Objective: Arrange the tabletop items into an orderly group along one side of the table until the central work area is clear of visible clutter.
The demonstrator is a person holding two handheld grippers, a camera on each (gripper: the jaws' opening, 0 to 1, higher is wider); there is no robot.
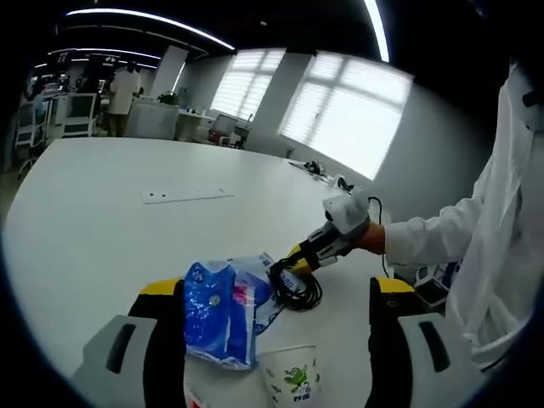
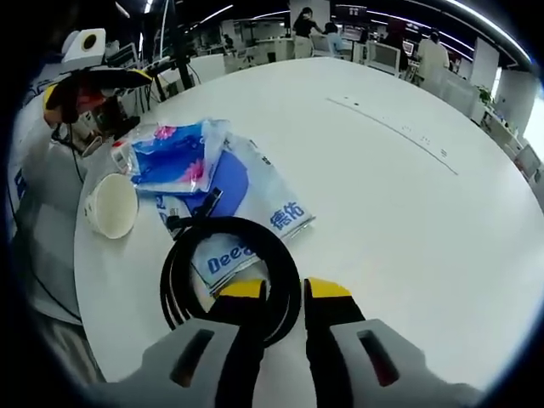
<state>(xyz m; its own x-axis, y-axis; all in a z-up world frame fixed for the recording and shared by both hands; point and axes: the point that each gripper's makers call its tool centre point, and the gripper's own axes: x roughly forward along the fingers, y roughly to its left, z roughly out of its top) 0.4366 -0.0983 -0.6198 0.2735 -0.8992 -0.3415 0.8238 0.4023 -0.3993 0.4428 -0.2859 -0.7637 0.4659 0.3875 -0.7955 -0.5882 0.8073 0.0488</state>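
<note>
Right gripper view: right tool (image 2: 285, 293) pinching coiled black cable (image 2: 231, 274).

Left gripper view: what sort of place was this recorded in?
Most likely an open-plan office or meeting area: a large white conference table with a built-in power strip, windows with blinds and ceiling strip lights, and desks with monitors behind.

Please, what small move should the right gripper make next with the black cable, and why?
Probably close fully on the coiled black cable and draw it toward the blue packets and paper cup. The right gripper already has its jaws at the coil's rim, nearly shut, and the other items sit grouped near that table edge.
</note>
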